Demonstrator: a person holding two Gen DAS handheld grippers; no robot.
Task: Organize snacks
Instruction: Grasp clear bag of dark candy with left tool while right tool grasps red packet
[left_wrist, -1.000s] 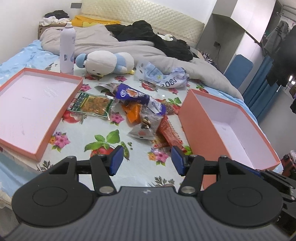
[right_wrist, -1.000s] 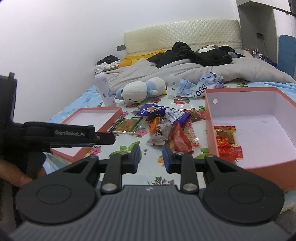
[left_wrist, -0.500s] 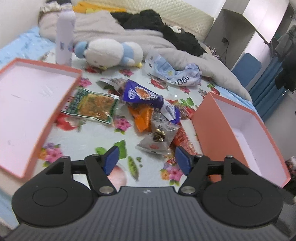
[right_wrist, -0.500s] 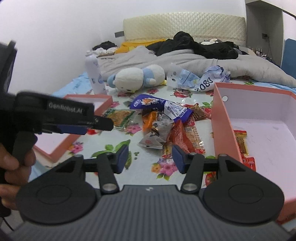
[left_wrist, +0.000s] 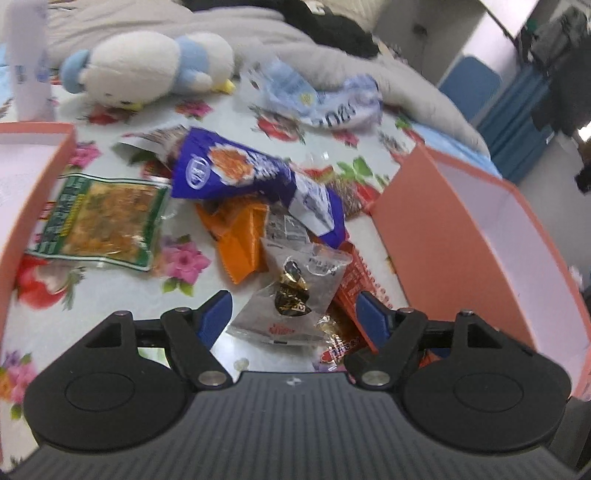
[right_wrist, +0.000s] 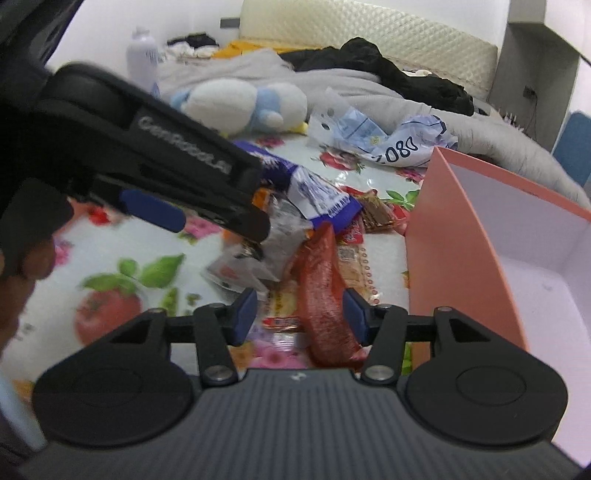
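A pile of snack packets lies on the flowered bedsheet between two orange boxes. My left gripper is open, its jaws on either side of a clear packet with a gold-wrapped candy. Behind it lie an orange packet, a purple bag and a green packet. My right gripper is open, its jaws on either side of a long red packet. The left gripper also shows in the right wrist view, over the clear packet. The deep orange box stands just to the right.
A shallow orange lid lies at the left. A white and blue plush toy, a white bottle, a crumpled blue-white bag and grey bedding lie behind the pile.
Both grippers have moved forward and down onto the snack pile and their jaws have opened wider. The left now brackets the clear packet, the right the red packet.
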